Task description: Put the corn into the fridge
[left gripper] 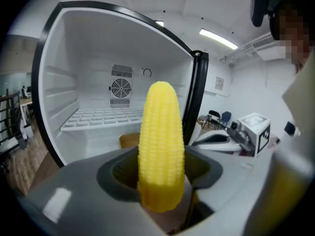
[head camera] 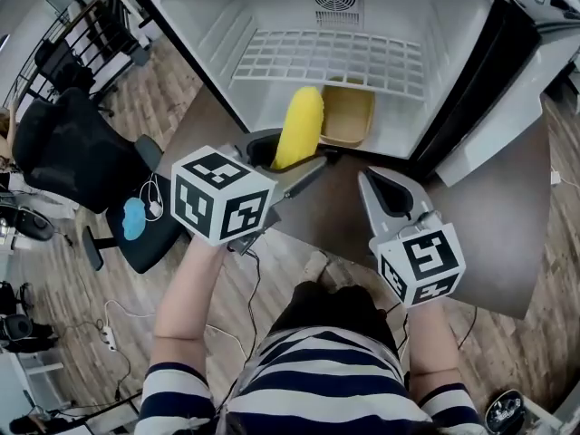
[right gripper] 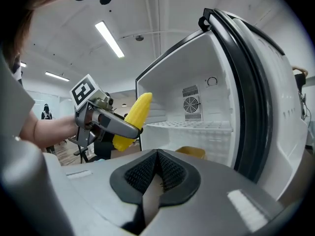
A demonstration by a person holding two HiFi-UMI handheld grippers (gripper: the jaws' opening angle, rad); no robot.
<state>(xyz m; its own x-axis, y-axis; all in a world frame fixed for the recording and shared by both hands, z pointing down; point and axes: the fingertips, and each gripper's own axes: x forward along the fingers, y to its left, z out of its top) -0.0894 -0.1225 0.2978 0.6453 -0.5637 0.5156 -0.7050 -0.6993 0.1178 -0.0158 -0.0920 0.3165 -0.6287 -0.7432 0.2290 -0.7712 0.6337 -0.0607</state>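
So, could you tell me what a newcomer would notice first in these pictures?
The bright yellow corn, clamped by its base in the left gripper, stands out right at the mouth of the open fridge. Inside, a white wire shelf sits above a tan container on the fridge floor. The right gripper hangs alongside, jaws shut and empty.

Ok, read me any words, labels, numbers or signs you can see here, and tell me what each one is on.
No text here can be read.
Left cube: square black-and-white markers, no words.
Right cube: the same.
Wall notice: too small to read.
Fridge: no label in view.
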